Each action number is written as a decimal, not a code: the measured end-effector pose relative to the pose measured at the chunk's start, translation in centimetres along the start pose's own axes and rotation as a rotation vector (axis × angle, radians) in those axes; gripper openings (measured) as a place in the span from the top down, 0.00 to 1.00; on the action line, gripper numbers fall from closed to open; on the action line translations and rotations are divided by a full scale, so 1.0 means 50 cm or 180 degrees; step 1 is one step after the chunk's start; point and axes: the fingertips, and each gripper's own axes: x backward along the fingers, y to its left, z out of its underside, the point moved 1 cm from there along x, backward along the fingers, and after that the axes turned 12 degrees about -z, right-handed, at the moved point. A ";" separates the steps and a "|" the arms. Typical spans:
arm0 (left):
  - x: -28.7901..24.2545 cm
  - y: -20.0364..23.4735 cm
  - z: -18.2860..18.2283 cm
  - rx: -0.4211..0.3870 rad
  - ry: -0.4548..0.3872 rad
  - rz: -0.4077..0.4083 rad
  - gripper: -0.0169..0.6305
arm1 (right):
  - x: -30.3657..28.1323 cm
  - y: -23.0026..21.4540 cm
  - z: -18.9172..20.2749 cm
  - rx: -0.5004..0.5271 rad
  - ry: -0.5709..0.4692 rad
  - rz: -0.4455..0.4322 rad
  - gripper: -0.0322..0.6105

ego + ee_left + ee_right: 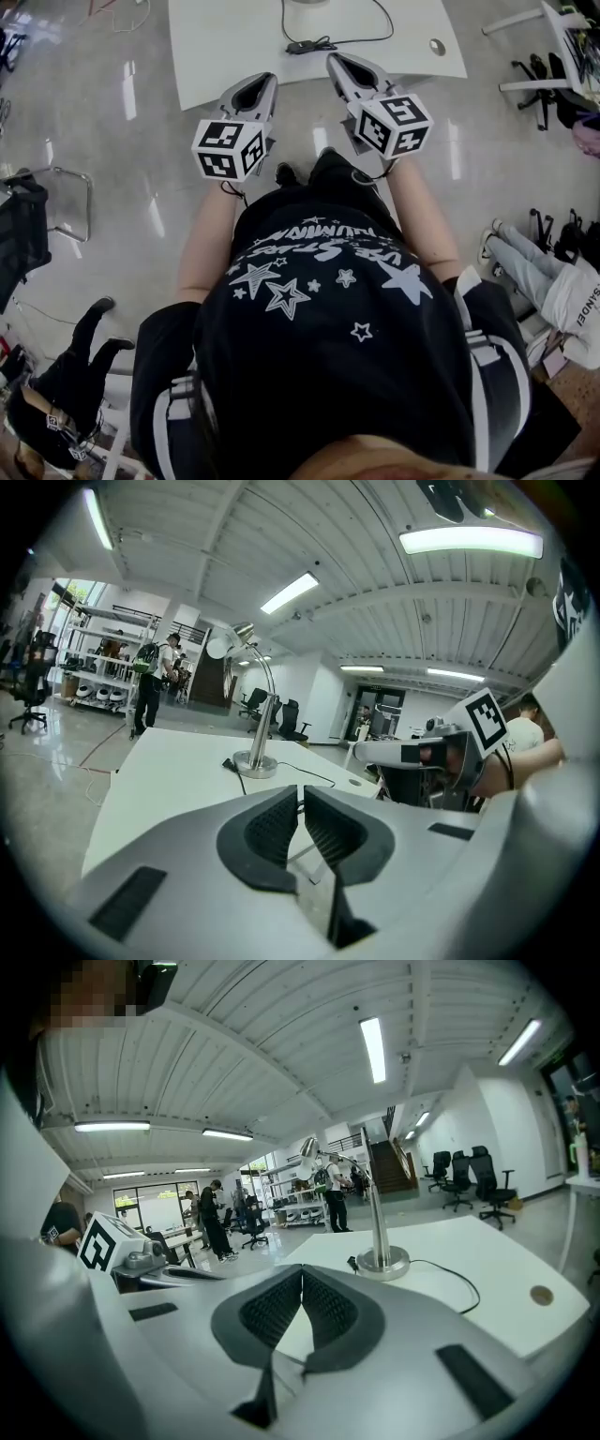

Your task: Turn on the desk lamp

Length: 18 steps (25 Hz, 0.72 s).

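A silver desk lamp stands on the white table (225, 47). In the left gripper view I see its round base (255, 765), its curved neck and its head (236, 633). The right gripper view shows the same base (382, 1262) and head (307, 1147). A black cord with an inline switch (300, 45) runs from the lamp across the table. My left gripper (266, 82) hovers at the table's near edge, shut on nothing. Beside it, my right gripper (336, 60) is over the table edge, tips touching, and holds nothing. Both are short of the lamp and switch.
A round cable hole (437, 45) sits at the table's right. Office chairs (539, 89) and a seated person's legs (525, 262) are on the right, and a black chair (23, 225) on the left. Several people stand far off (214, 1218).
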 end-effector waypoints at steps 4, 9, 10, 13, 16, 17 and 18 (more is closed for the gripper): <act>-0.033 0.010 0.010 -0.0037 0.0085 0.0016 0.96 | -0.017 -0.031 -0.003 -0.0035 0.0018 0.0010 0.94; -0.095 0.009 0.037 -0.0090 0.0297 0.0031 0.96 | -0.052 -0.086 -0.012 -0.0036 0.0072 -0.0052 0.94; -0.108 0.007 0.041 -0.0114 0.0339 0.0035 0.96 | -0.059 -0.099 -0.014 -0.0015 0.0093 -0.0065 0.94; -0.145 0.001 0.046 -0.0186 0.0418 0.0046 0.96 | -0.078 -0.142 -0.018 -0.0005 0.0153 -0.0100 0.94; -0.177 0.023 0.048 -0.0250 0.0443 -0.0014 0.95 | -0.103 -0.177 -0.018 -0.0060 0.0190 -0.0131 0.94; -0.187 0.033 0.052 -0.0272 0.0464 -0.0038 0.95 | -0.112 -0.186 -0.016 -0.0071 0.0207 -0.0145 0.94; -0.197 0.042 0.058 -0.0302 0.0501 -0.0059 0.95 | -0.121 -0.194 -0.014 -0.0081 0.0228 -0.0160 0.94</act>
